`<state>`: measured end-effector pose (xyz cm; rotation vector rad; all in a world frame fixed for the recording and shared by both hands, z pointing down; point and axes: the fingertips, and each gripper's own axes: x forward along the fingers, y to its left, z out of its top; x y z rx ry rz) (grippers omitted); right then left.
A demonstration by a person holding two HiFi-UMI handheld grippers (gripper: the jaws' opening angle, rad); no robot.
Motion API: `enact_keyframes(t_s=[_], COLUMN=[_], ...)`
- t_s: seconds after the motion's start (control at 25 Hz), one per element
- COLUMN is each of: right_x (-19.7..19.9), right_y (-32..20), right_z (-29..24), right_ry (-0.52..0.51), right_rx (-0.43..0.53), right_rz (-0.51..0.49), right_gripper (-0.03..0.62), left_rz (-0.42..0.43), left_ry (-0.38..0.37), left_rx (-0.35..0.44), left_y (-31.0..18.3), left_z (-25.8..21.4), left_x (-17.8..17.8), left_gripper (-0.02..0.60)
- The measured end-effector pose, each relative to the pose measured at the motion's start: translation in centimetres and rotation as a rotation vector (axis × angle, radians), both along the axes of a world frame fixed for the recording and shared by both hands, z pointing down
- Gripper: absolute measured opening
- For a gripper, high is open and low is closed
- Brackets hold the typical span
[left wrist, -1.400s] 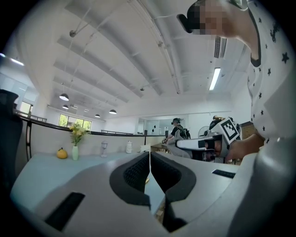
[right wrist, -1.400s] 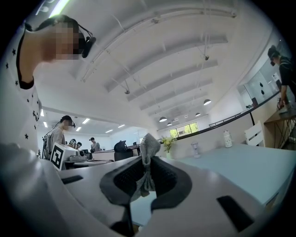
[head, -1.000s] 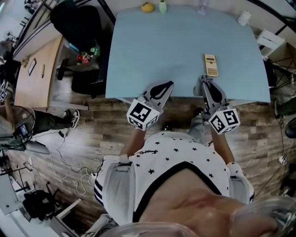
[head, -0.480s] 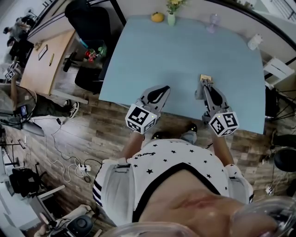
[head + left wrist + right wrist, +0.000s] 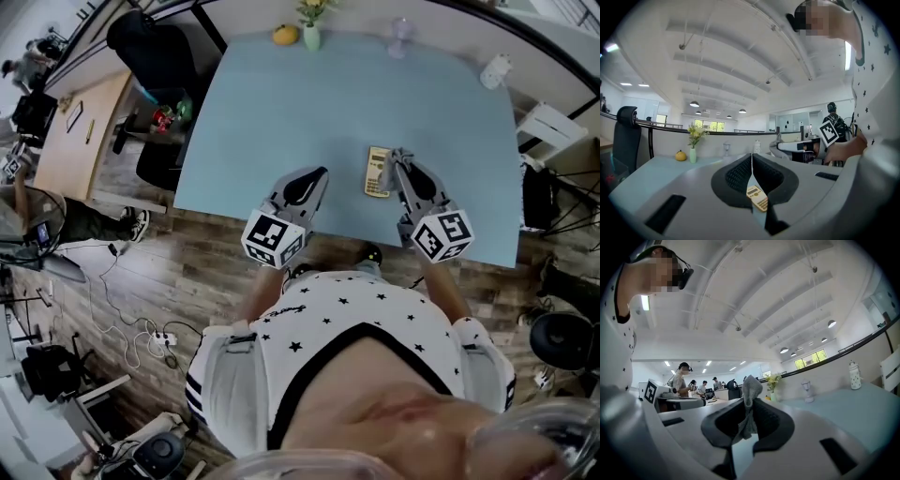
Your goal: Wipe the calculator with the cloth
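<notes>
A small beige calculator (image 5: pixel 378 172) lies flat on the light blue table (image 5: pixel 281 112), near its front edge. My right gripper (image 5: pixel 397 159) is just right of the calculator's far end and is shut on a grey cloth (image 5: pixel 749 401), which sticks up above the fingertips in the right gripper view. My left gripper (image 5: pixel 315 178) hovers over the table's front edge, left of the calculator, jaws shut with nothing between them. In the left gripper view the calculator (image 5: pixel 757 198) shows below the closed left gripper (image 5: pixel 751 157).
At the table's far edge stand a vase of flowers (image 5: pixel 309 33), a yellow fruit (image 5: pixel 285 36), a clear glass (image 5: pixel 401 28) and a white bottle (image 5: pixel 494 67). A black chair (image 5: pixel 150 47) and a wooden desk (image 5: pixel 80 122) are at the left.
Both grippers have come forward over the table. The right gripper with the cloth has reached the calculator, which now lies just left of its tips.
</notes>
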<state>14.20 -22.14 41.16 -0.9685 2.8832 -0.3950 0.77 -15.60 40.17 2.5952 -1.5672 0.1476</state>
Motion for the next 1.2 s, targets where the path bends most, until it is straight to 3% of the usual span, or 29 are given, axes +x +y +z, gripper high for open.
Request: enact_keyframes(t_s=[0.56,0.92,1.2], right_x=[3.5,1.1,-2.5], right_y=[-2.7,-7.0,-9.2], right_z=[3.3,7.9,12.9], right_ry=[0.046,0.169,0.342], right_rx=[-0.073,-0.175,-0.224], right_rz=[-0.003,0.051,0.067], right_gripper=[0.035,0.035,0.038], left_rz=[-0.019,-0.004,0.030], left_ry=[0.026,0.047,0.067], left_rx=[-0.029,-0.037,-0.056], left_y=[-1.9,-6.1,-9.7], left_z=[1.6,1.4,2.0], left_x=[4.1,1.0,-2.8], left_gripper=[0.031,0.031,0.031])
